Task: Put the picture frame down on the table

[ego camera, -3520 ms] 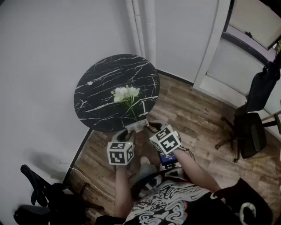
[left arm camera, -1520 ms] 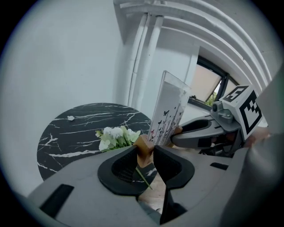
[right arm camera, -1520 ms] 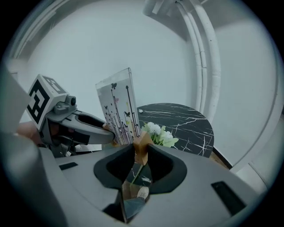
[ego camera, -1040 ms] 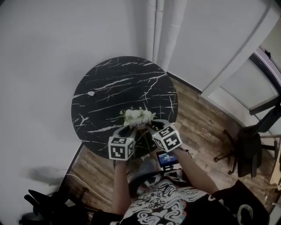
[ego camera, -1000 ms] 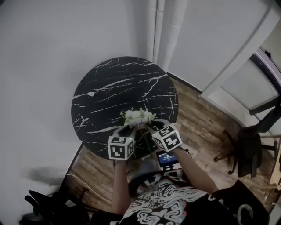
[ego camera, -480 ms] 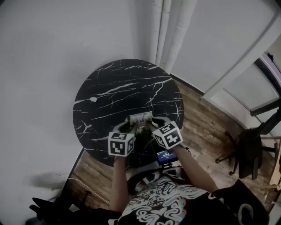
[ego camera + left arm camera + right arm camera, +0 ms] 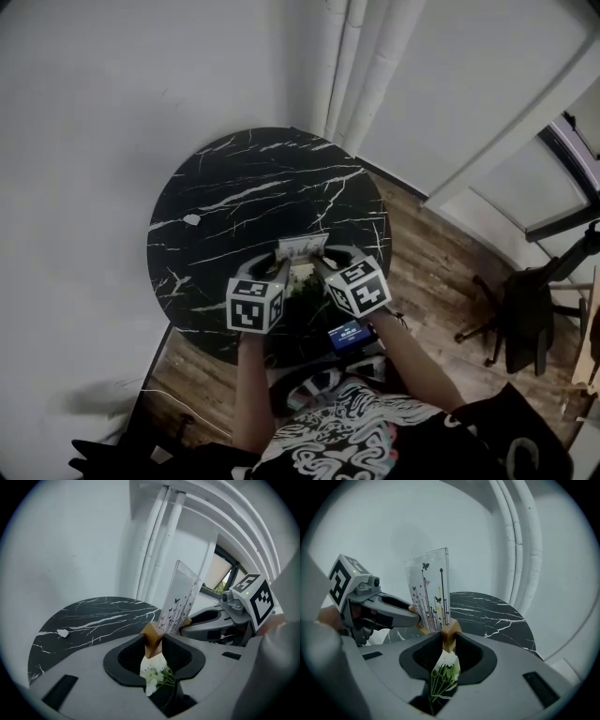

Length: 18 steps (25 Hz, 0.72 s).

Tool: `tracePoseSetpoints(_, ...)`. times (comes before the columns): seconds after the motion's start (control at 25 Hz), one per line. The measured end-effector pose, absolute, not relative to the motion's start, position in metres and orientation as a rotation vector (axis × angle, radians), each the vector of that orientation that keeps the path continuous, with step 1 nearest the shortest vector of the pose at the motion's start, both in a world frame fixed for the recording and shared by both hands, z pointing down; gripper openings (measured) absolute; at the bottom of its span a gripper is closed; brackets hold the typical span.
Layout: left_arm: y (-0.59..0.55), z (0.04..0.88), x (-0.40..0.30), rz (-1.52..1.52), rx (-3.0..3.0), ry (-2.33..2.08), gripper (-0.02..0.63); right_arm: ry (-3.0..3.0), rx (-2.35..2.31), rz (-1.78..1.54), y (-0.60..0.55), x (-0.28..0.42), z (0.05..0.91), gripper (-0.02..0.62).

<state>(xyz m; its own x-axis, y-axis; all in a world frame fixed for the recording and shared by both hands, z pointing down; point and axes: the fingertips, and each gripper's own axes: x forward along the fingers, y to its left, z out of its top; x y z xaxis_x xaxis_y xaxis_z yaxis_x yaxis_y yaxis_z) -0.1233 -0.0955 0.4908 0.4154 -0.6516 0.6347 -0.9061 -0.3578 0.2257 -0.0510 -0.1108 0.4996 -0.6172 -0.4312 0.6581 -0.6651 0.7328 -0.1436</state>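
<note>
Your left gripper (image 7: 279,272) has its jaws closed tight on one wooden bottom corner of the picture frame (image 7: 302,248). Your right gripper (image 7: 323,269) pinches the opposite corner. The frame stands upright between the two, its clear pane rising just ahead of both jaws, over the black marble worktop (image 7: 234,187).

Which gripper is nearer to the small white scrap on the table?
Left. The left gripper holds the picture frame at the end toward the white scrap; the right gripper holds its other end, farther away.
</note>
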Motion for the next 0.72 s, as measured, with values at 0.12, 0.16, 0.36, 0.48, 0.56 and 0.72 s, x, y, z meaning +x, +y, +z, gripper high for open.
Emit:
tracePoseSetpoints(0.12,-0.096,0.49,-0.121,0.578,2.125,-1.301,0.123,-2.319,0.843,0.494,-0.111,-0.048,0.498,0.091)
tracePoseSetpoints(0.16,-0.095,0.489,-0.12,0.568,2.126,-1.299,0.123,-2.319,0.85,0.491,-0.111,-0.047,0.496,0.091)
tracePoseSetpoints(0.36,-0.093,0.483,-0.12,0.538,2.138,-1.307,0.123,-2.334,0.861,0.479,-0.109,-0.047,0.49,0.091)
tracePoseSetpoints(0.48,-0.091,0.482,-0.123,0.537,2.137,-1.315,0.123,-2.34,0.86,0.481,-0.106,-0.051,0.49,0.091)
tracePoseSetpoints(0.56,-0.091,0.481,-0.125,0.528,2.136,-1.316,0.123,-2.342,0.862,0.479,-0.105,-0.052,0.49,0.091)
tracePoseSetpoints(0.72,-0.095,0.477,-0.123,0.513,2.145,-1.317,0.123,-2.342,0.866,0.463,-0.11,-0.049,0.485,0.091)
